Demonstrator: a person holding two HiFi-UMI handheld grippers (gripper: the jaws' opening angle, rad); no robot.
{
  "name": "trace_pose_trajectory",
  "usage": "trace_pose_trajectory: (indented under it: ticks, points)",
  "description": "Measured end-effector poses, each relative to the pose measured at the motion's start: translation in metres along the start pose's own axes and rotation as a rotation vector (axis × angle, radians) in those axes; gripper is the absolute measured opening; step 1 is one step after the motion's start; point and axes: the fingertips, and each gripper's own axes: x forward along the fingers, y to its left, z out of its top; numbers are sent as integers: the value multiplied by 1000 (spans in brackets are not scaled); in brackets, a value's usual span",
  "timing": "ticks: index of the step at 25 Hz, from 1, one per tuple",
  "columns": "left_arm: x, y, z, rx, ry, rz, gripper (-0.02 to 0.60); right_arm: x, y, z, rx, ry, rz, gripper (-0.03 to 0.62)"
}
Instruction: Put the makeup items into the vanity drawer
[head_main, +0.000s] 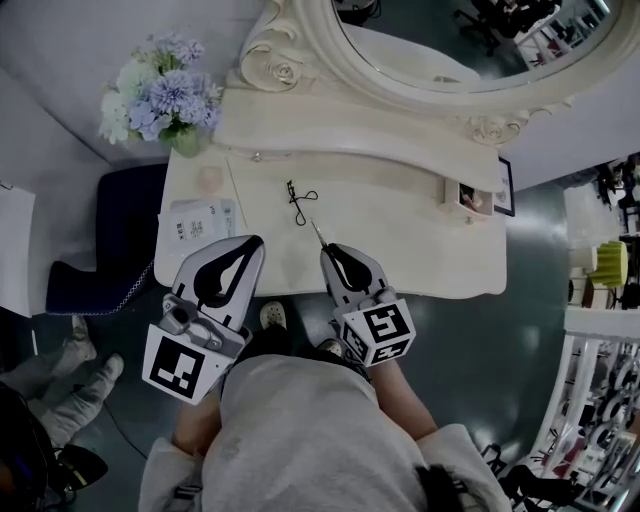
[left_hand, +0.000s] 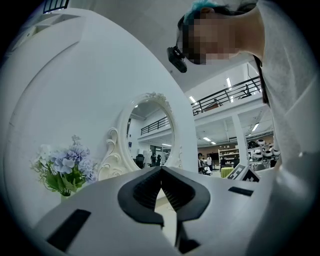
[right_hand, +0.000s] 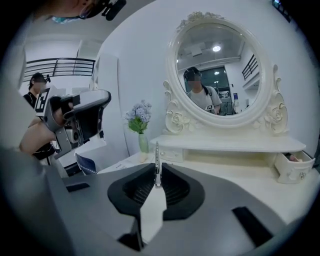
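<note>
One thin stick (right_hand: 157, 160) pinched between right gripper (right_hand: 157, 184) fingers, left gripper (left_hand: 161, 175) clenched empty

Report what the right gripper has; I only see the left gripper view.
Observer: The right gripper is shut on a thin metal tool that sticks out past its tips.
Operator: Name what else lies on the table.
Observer: An eyelash curler lies on the vanity top, just beyond the tool's tip.
Operator: Give me the drawer's state.
Observer: The small drawer at the vanity's right end is open, with something pinkish inside.
</note>
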Motion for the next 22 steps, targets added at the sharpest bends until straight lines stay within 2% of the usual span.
trace_pose_trajectory:
  ticks: [7,14,22]
  points:
    - [7,-5,0,-1,2,-20,14,-17,1,29,15,-121,5,51]
    - [13,-16,2,-2,-2,-76,14,-37,6,55,18,-227,4,51]
    - [22,-27,11,4,-24,-108,14,-59,4,77,18,-305,-10,51]
